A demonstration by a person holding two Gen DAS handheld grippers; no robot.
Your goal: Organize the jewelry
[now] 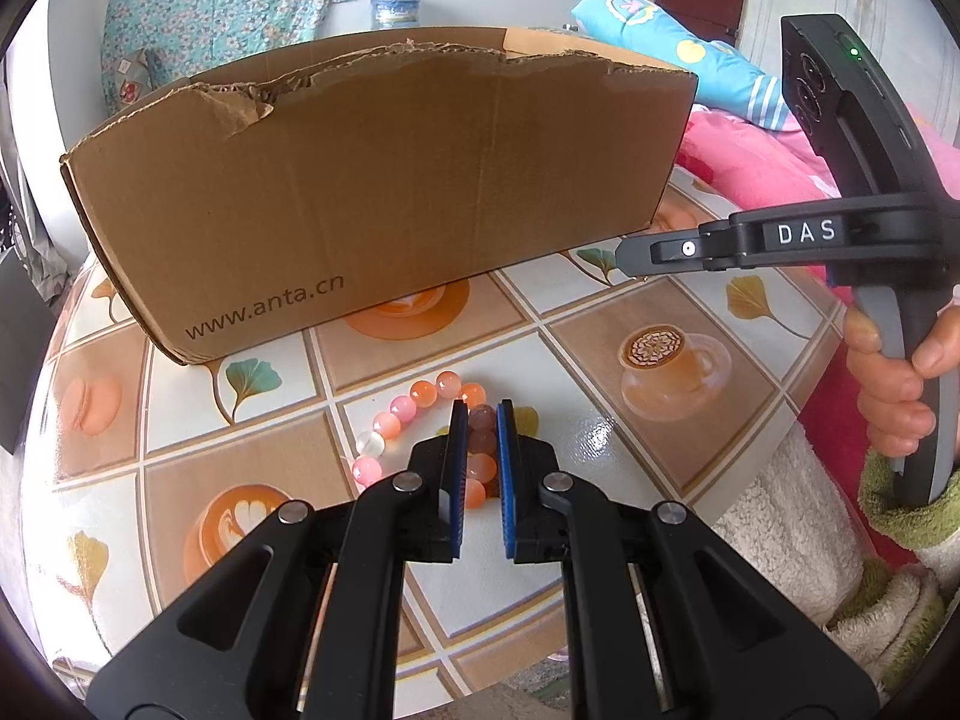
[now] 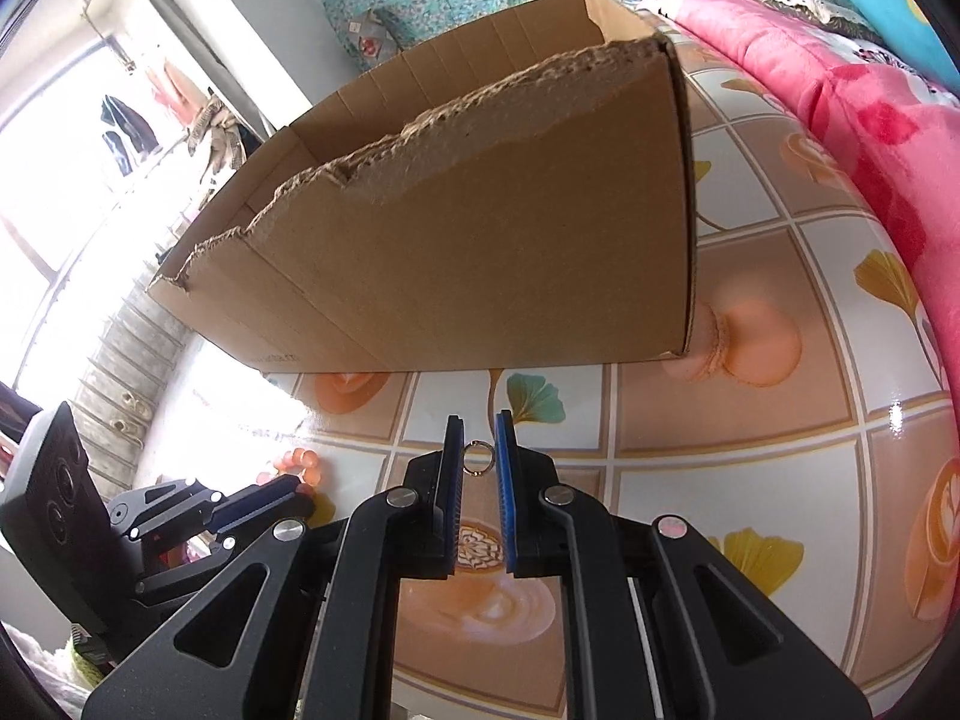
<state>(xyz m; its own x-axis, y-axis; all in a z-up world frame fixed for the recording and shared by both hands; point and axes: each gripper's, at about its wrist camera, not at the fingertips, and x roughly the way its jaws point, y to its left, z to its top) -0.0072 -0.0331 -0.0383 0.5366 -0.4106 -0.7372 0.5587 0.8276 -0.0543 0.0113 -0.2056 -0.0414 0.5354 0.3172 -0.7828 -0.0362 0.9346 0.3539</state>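
Observation:
A bracelet of pink and orange beads (image 1: pixel 420 393) lies on the patterned tablecloth (image 1: pixel 606 426) in front of a torn cardboard box (image 1: pixel 390 180). My left gripper (image 1: pixel 483 408) is shut on the bracelet's right side, with beads wedged between its blue pads. In the right wrist view, my right gripper (image 2: pixel 480 417) is shut on a small silver ring (image 2: pixel 478 457), held just above the tablecloth (image 2: pixel 750 450) and short of the box (image 2: pixel 480 240). The right gripper (image 1: pixel 627 252) reaches in from the right edge, near the box's right corner. The left gripper (image 2: pixel 300 489) shows at lower left, with beads (image 2: pixel 297 461) by its tip.
The box stands open-topped with ragged edges, and its inside is hidden. A pink blanket (image 1: pixel 768 162) and a blue pillow (image 1: pixel 690 60) lie beyond the table's right edge. A person's hand (image 1: pixel 888 384) in a fuzzy sleeve grips the right gripper's handle.

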